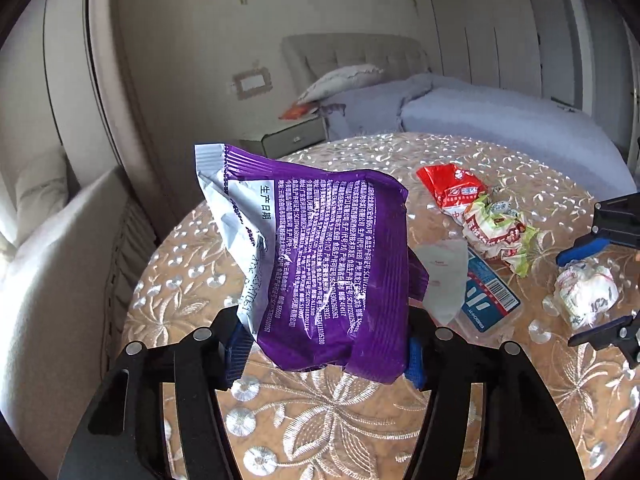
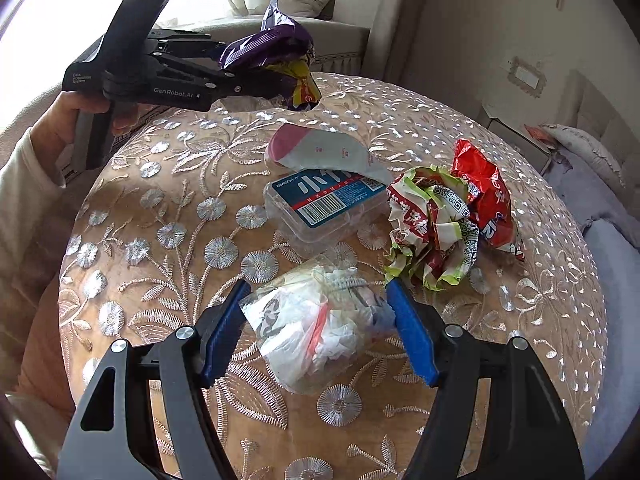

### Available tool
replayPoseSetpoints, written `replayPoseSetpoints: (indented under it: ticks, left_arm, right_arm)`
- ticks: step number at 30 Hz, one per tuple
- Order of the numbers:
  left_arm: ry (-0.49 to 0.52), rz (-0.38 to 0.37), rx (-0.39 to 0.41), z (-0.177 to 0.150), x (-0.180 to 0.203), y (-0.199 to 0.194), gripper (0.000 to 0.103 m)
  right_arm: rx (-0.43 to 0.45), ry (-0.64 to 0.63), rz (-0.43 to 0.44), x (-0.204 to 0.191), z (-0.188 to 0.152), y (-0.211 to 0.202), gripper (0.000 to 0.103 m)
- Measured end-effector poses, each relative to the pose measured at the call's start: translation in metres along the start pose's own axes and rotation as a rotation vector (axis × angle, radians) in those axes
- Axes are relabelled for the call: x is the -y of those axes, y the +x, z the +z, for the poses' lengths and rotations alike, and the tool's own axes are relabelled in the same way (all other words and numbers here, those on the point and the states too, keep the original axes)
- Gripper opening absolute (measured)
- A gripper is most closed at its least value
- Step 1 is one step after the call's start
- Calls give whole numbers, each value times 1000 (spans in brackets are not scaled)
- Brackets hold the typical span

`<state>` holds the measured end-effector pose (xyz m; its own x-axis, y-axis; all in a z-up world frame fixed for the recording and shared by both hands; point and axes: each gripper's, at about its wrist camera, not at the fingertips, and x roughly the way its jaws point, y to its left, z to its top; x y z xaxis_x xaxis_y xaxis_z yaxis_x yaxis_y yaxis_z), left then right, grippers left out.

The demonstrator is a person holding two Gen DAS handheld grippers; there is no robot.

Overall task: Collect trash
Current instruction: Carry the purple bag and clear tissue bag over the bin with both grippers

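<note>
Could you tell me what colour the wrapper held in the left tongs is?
Purple wrapper with white print and a silver edge, clearest in the left wrist view.

A round counter (image 1: 304, 412) under a tan cloth embroidered with silvery flowers filled the middle of the room. Behind the counter stood a bed (image 1: 500, 120) with a lavender quilt, a ruffled pillow (image 1: 344, 80) and a tufted grey headboard (image 1: 352, 54). Beside the bed, just past the counter's far edge, sat a grey nightstand (image 1: 294, 138) with something orange on top. A patched rectangle (image 1: 251, 85) marked the wall above the nightstand. To the counter's left ran a cushioned window seat (image 2: 304, 28) with a pleated skirt.
</note>
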<state>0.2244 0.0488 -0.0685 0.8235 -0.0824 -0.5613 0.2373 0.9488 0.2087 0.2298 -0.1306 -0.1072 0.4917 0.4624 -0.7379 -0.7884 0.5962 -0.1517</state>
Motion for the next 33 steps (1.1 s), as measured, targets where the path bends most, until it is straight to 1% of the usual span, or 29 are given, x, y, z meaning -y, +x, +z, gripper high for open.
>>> replayPoseSetpoints:
  ticks: [7,13,19,25,31,33]
  left_arm:
    - [79,-18,56,2,47,-49,59]
    - [126,-55,105,4,84,-80,59]
    - [197,-133,134,1,131,-101,59]
    - [263,-186,160,0,173,-116,60]
    - [324,-282,208,0,224,-126,60]
    - [341,-328,214,-1,243,-125,60]
  right_arm:
    - [60,3,-26,-6,-17,-51,71]
    - [102,26,-66,-12,-34,-90,70]
    - [124,43,-120,-15,-62,-126,70]
    - [131,82,-180,-12,-98,-158,70]
    - [127,121,-250,-8,-142,-191,70]
    - [117,140,-271,-6,-160,-201,70]
